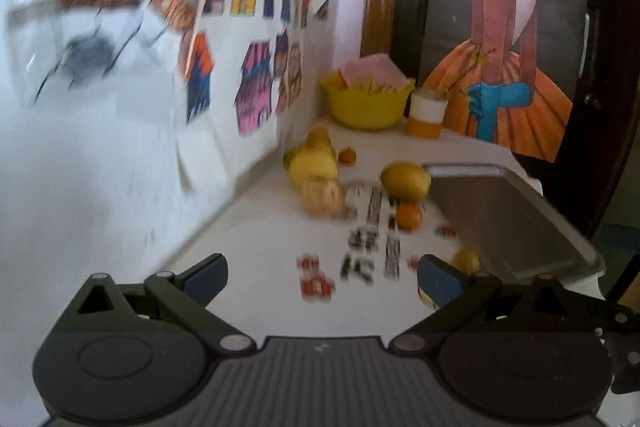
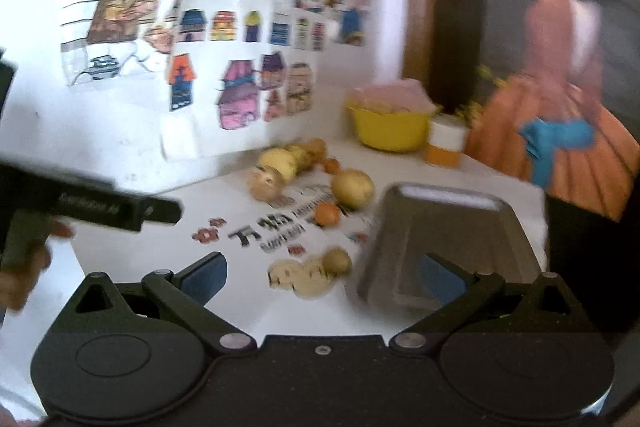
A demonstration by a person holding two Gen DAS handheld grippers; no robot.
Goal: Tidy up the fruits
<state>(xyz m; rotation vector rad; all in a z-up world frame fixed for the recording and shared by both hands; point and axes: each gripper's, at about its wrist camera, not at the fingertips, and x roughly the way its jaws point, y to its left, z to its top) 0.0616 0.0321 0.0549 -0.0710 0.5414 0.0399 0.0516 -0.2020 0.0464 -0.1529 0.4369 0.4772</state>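
Note:
Fruits lie scattered on a white table (image 1: 256,239): a yellow pear (image 1: 406,181), a small orange (image 1: 409,215), a pale round fruit (image 1: 322,195), yellow fruit by the wall (image 1: 314,163), a tiny orange (image 1: 347,155) and a small yellow fruit (image 1: 466,261) beside the grey metal tray (image 1: 508,219). My left gripper (image 1: 322,277) hovers open and empty over the near table. My right gripper (image 2: 324,277) is open and empty too, above a small yellow fruit (image 2: 337,261); the tray (image 2: 448,235) lies under its right finger. The pear (image 2: 353,187) and orange (image 2: 327,213) sit farther back.
A yellow bowl (image 1: 368,99) with pink and yellow paper and an orange-and-white jar (image 1: 426,117) stand at the back corner. Paper drawings cover the wall on the left. A large poster leans at the right. The left gripper's body (image 2: 100,205) and a hand show at left.

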